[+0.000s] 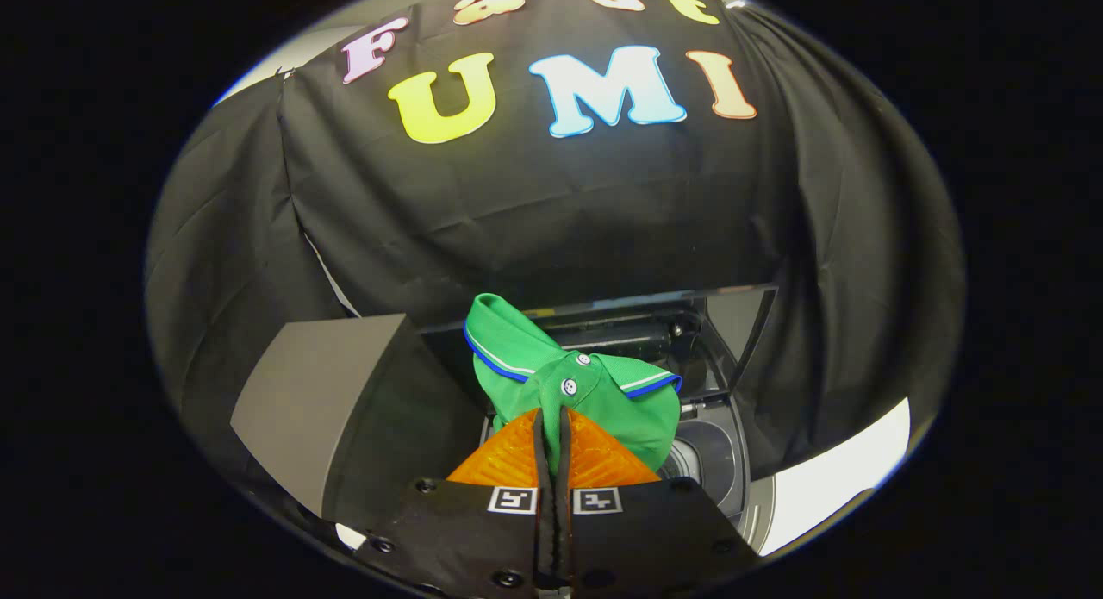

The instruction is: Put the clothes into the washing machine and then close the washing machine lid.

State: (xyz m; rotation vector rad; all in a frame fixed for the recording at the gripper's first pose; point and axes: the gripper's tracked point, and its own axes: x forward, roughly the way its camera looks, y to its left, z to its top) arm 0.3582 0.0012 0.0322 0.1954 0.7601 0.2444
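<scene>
Claw (551, 427) pinched nearly closed on a fold of the green polo shirt (573, 388), fingers pressing from both sides. Shirt bunched up over the open mouth of the washing machine (715, 448), raised lid (724, 323) just behind (drum dark below). Risk: letting go too high or off-centre, leaving collar or sleeve draped over the rim and caught under the lid.

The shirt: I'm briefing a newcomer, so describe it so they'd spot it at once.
Find the open washing machine before the black cloth wall. Just above its tub hangs the shirt, pinched between the tongs. It is bright green, with a blue-and-white-edged collar and white buttons.
</scene>
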